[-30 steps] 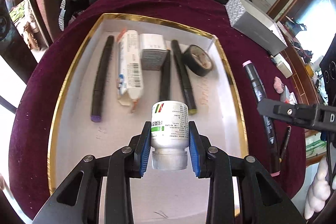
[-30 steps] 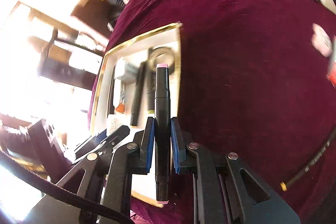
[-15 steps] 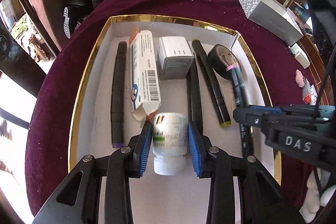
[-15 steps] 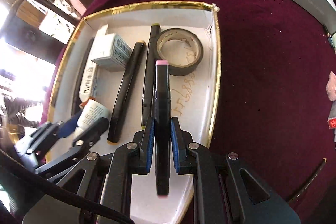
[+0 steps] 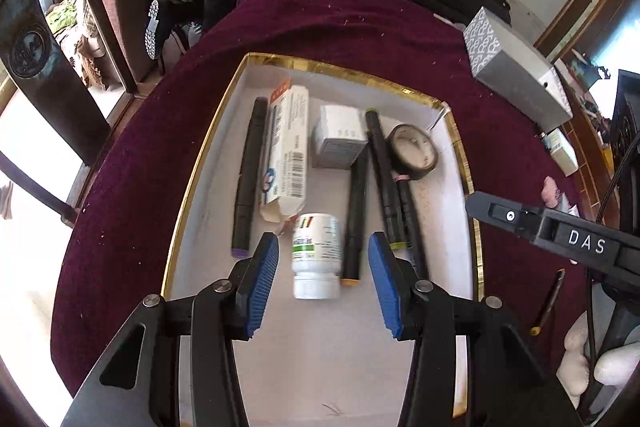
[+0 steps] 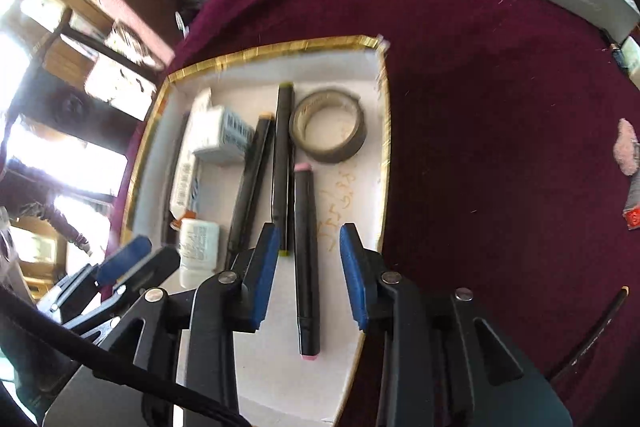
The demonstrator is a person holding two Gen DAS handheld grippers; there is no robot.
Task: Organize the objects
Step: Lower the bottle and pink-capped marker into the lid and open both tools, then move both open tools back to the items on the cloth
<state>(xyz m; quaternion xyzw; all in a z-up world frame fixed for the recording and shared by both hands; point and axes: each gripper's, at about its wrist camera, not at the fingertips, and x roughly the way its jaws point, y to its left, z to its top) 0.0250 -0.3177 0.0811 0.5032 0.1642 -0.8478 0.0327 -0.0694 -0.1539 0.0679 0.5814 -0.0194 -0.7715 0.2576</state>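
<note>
The left gripper [image 5: 323, 285] is opening, its blue pads standing clear on either side of a white pill bottle [image 5: 316, 254] that lies on the floor of the gold-rimmed tray [image 5: 192, 183], cap toward the near edge. The right gripper [image 6: 307, 273] is opening too; the pink-capped marker [image 6: 306, 259] lies between its pads, touching neither, near the tray's right edge. Just left of that marker lie two more black markers side by side, one with an orange cap [image 6: 250, 187] and one with a green cap [image 6: 281, 163]. Farther in, a roll of dark tape [image 6: 328, 131] sits toward the far right corner, a small white box [image 5: 339, 143] sits mid-tray, a long carton [image 5: 286, 151] lies left of it, and a purple-tipped marker [image 5: 250, 175] lies beside the left edge. The tray rests on a maroon tablecloth [image 5: 348, 27]; a grey box [image 5: 516, 71] lies at its far right.
</note>
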